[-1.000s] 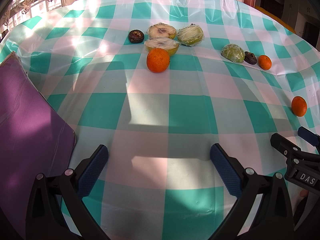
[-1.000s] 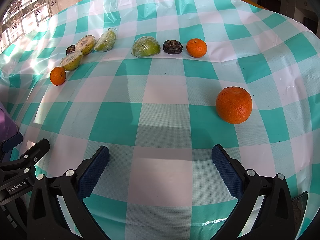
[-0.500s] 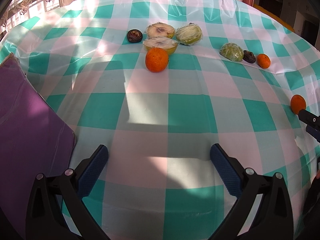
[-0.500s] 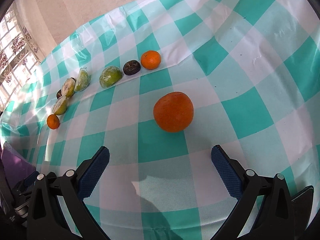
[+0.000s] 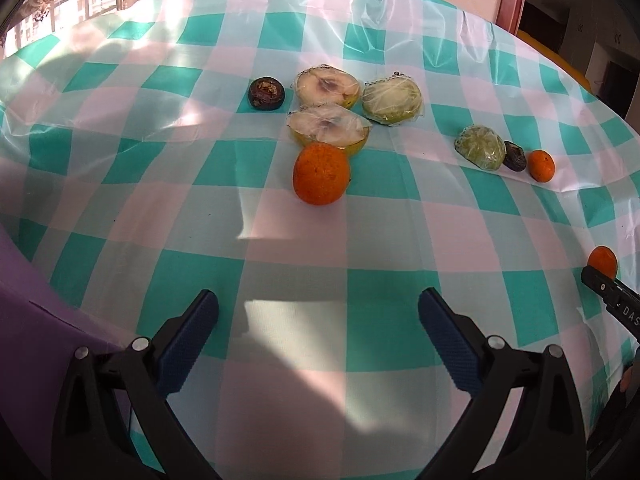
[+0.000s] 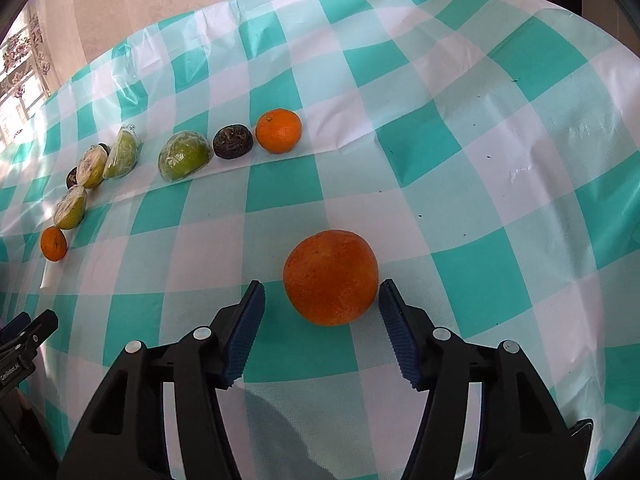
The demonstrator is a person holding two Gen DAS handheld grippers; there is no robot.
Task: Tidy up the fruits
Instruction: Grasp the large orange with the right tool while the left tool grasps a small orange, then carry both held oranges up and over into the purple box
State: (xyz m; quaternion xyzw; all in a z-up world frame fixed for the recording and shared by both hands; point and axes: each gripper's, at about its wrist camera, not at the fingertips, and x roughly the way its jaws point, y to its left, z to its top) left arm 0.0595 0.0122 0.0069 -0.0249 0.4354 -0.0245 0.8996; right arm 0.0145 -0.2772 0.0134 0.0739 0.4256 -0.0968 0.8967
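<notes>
Orange-skinned round orange (image 6: 330,277), dimpled, unwrapped, whole

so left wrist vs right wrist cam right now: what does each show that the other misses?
Left wrist only: the purple sheet at its left edge, and the open left gripper over bare cloth.

Right wrist only: the right gripper open around the big orange, right pad about touching, left pad apart.

Both: the checked tablecloth, the wrapped fruit halves, the dark fruits and the smaller oranges.

orange (image 6: 330,277) between jaws, fruit row (image 6: 185,155) behind, on tablecloth (image 6: 460,184)
</notes>
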